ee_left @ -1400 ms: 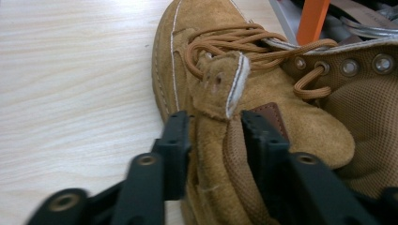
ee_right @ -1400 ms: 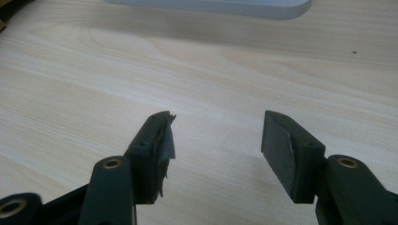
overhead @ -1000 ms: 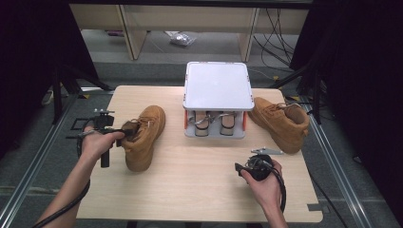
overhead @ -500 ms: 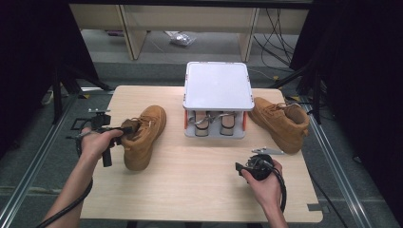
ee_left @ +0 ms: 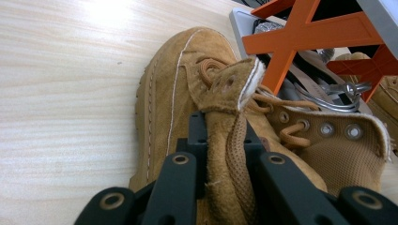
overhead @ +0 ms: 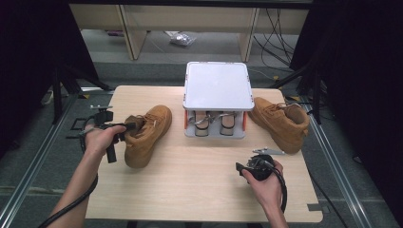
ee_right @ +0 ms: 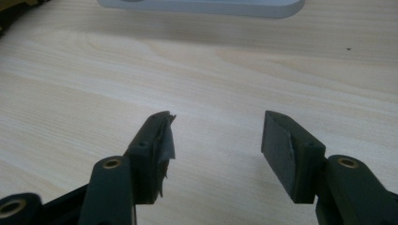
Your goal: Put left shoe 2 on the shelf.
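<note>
Wooden table (overhead: 199, 175), boot tongue (ee_left: 225, 140) between closing jaws

Table (overhead: 199, 175) evenly lit from overhead w/ dark surrounds, glare patch on wood top-left in left gripper view, soft shadows under boot (ee_left: 187, 93), near jaws slightly blurred, high view soft.

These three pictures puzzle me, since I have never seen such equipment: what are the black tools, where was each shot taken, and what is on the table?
A person stands at a wooden table with a two-jawed tool in each hand. One picture looks down from above; the other two come from cameras riding on the tools. The left hand-held gripper, whose jaws have just been closing, pinches the collar of the left boot. The right hand-held gripper is open above bare wood. Another tan boot and a white rack holding shoes also stand there.
</note>
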`<state>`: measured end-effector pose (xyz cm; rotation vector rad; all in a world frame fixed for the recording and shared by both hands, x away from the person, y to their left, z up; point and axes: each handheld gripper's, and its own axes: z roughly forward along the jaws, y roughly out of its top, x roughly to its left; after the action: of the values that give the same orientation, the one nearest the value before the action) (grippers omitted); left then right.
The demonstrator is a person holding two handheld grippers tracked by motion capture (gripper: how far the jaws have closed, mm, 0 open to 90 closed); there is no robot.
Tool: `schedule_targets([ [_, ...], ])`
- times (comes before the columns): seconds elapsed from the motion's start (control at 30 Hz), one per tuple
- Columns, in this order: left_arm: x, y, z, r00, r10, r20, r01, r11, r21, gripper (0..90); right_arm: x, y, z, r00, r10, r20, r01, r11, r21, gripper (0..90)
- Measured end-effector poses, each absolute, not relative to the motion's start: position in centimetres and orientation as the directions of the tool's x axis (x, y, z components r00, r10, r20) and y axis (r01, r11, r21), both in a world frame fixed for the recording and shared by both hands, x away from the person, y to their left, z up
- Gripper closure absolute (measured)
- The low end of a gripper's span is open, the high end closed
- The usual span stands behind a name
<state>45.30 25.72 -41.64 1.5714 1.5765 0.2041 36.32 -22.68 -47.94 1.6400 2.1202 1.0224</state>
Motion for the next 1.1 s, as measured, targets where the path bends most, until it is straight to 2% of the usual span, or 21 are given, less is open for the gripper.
schedule_targets([
  [0.1,45.4,25.6,-41.4,0.179,0.868,-0.464,0.723,0.204,0.66,81.3,36.3,-22.8,-47.9,-0.313,0.933,0.18,0.733,0.116,0.67,43.8],
  [0.2,45.4,25.5,-41.0,0.182,0.863,-0.472,0.716,0.213,0.665,81.5,36.2,-22.8,-47.9,-0.309,0.929,0.205,0.736,0.097,0.67,43.8],
  [0.27,45.5,25.5,-40.7,0.185,0.86,-0.475,0.711,0.217,0.669,81.5,36.3,-23.0,-48.0,-0.322,0.931,0.169,0.723,0.126,0.679,43.8],
  [0.73,46.2,24.8,-38.5,0.201,0.858,-0.473,0.679,0.227,0.698,81.4,36.2,-23.0,-47.9,-0.31,0.926,0.213,0.73,0.089,0.678,43.9],
  [1.1,46.6,24.7,-37.6,0.204,0.85,-0.485,0.669,0.241,0.703,81.4,36.1,-23.0,-47.8,-0.29,0.935,0.205,0.745,0.086,0.662,43.8],
])
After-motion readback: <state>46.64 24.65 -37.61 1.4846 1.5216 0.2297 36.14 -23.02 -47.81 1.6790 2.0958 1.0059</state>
